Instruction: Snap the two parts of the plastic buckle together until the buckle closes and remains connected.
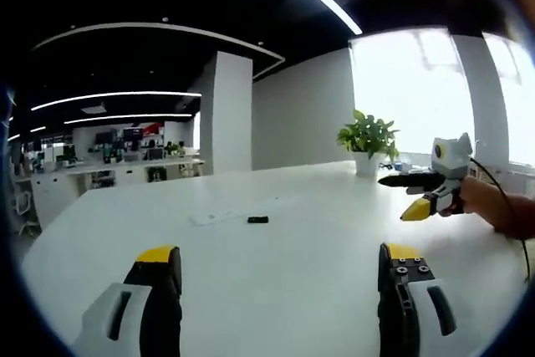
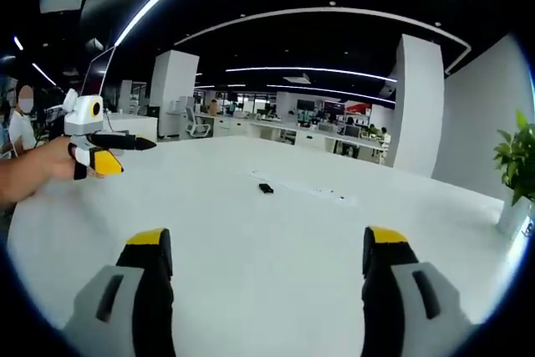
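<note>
Left gripper (image 1: 280,269): jaws spread wide, nothing between them, held above the white table (image 1: 292,307). Right gripper (image 2: 266,261): jaws likewise wide apart and empty, over the same table. Beyond both, well clear of either gripper, the small black buckle (image 1: 257,220) lies flat near mid-table, beside a pale strip that is too faint to identify. Farther off, a potted plant (image 1: 368,144) stands at the table's far edge.

Left gripper view: looking low across the white table (image 1: 276,282) toward a plant (image 1: 368,135) at 1 o'clock. Right gripper view: facing the office. Shared: tabletop, small black buckle (image 2: 266,188) at 12 o'clock.
</note>
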Available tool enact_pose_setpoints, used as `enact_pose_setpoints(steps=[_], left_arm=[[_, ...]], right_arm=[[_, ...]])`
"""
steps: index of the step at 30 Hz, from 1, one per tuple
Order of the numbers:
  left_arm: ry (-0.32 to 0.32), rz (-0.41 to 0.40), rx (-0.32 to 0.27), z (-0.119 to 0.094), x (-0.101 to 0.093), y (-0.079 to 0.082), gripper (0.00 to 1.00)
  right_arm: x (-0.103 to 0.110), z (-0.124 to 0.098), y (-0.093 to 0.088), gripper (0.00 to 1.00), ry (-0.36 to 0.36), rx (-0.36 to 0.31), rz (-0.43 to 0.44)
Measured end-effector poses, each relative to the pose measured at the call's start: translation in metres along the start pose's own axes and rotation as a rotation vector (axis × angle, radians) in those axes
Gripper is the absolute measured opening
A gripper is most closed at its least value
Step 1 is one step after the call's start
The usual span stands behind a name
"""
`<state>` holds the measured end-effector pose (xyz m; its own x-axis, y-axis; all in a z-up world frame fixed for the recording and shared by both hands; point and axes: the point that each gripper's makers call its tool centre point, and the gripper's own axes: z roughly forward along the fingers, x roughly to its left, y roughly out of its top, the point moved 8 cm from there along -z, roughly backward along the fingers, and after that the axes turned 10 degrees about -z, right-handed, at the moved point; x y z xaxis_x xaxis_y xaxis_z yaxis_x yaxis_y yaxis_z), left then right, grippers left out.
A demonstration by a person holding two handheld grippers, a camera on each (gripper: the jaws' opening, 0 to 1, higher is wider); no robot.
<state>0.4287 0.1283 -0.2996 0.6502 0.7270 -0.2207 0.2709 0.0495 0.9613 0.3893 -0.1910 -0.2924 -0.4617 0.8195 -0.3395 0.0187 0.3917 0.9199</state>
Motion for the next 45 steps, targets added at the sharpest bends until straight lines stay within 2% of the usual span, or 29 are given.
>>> enact_pose_setpoints(steps=[5,17,24,28,31,34,39,41,43,45], left_arm=[[0.011,0.029,0.018,-0.009,-0.003,-0.004,0.99],[0.032,0.003,-0.008,-0.040,-0.006,-0.016,0.99],[0.034,0.025,-0.014,-0.045,-0.012,-0.022,0.99],[0.029,0.018,-0.020,-0.046,-0.018,-0.025,0.99],[0.020,0.027,-0.015,-0.050,-0.034,-0.031,0.99],[0.024,0.048,-0.010,-0.047,-0.031,-0.028,0.99],[0.018,0.062,-0.025,-0.050,-0.039,-0.027,0.99],[0.019,0.060,-0.015,-0.050,-0.039,-0.026,0.99],[0.019,0.054,-0.027,-0.053,-0.040,-0.023,0.99],[0.015,0.035,-0.051,-0.055,-0.037,-0.020,0.99]], right_arm=[[0.004,-0.010,-0.003,0.94,-0.005,-0.007,0.012],[0.011,-0.031,-0.010,0.95,-0.008,-0.010,0.020],[0.013,-0.040,-0.010,0.95,-0.016,-0.024,0.021],[0.021,-0.046,-0.012,0.95,-0.011,-0.008,-0.021],[0.025,-0.051,-0.015,0.96,-0.009,-0.011,-0.026],[0.025,-0.053,-0.018,0.95,-0.013,-0.016,-0.010],[0.022,-0.052,-0.018,0.95,-0.029,-0.046,0.002],[0.022,-0.051,-0.022,0.98,-0.045,-0.043,0.003],[0.022,-0.053,-0.020,0.99,-0.069,-0.032,-0.115],[0.024,-0.052,-0.023,0.99,-0.076,-0.010,-0.130]])
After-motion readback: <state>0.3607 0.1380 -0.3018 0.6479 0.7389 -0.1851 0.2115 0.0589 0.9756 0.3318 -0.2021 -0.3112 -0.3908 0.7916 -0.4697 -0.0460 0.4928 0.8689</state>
